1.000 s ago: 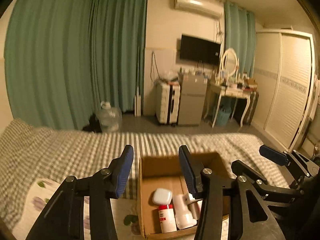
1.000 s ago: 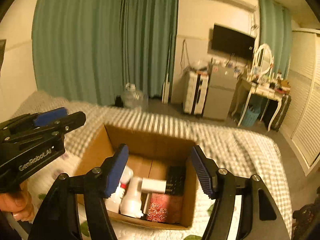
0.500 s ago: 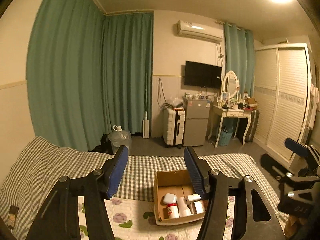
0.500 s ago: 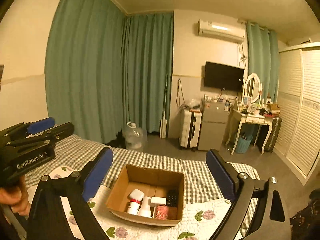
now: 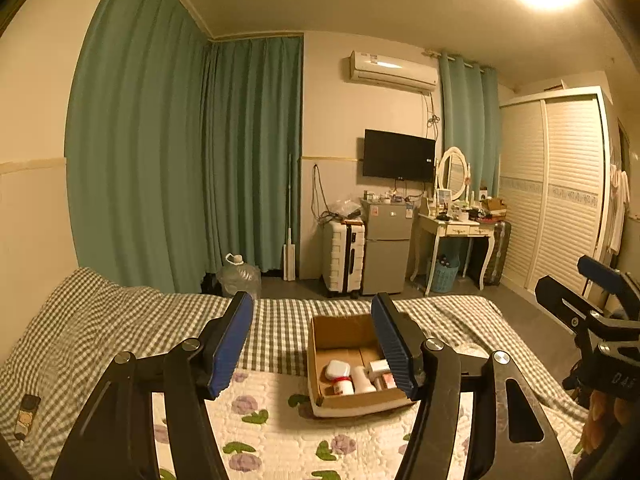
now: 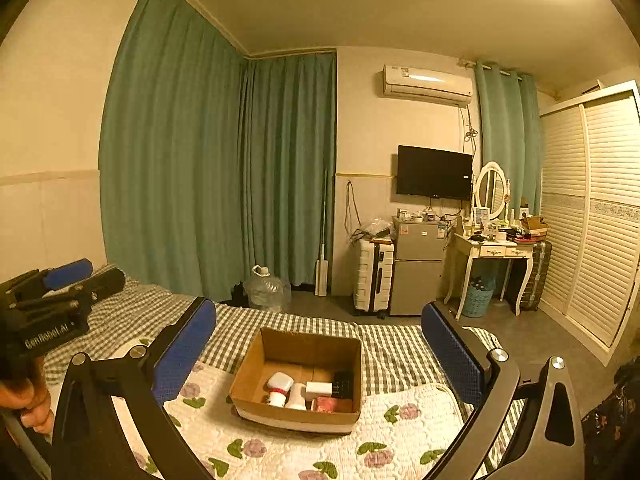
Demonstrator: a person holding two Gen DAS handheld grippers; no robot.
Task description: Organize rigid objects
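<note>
An open cardboard box (image 5: 320,356) (image 6: 256,364) sits on the bed. Inside lie a white bottle with a red band (image 6: 279,388), another white bottle (image 6: 297,394), a small white box (image 6: 319,389), a dark item (image 6: 344,384) and a reddish packet (image 6: 332,404). My left gripper (image 5: 312,340) is open and empty, held high above and back from the box. My right gripper (image 6: 320,348) is open wide and empty, also high above the box. Each gripper shows at the edge of the other's view.
The bed has a floral quilt (image 6: 400,432) over a checked sheet (image 5: 100,320). A small dark item (image 5: 28,412) lies at the bed's left edge. Beyond the bed stand a water jug (image 6: 266,288), suitcase (image 6: 372,276), mini fridge (image 6: 418,264), dressing table (image 6: 496,252) and wardrobe (image 6: 592,208).
Both grippers have risen and pulled far back from the box, which now looks small and distant. The right gripper's jaws have opened wider. The box contents are unchanged.
</note>
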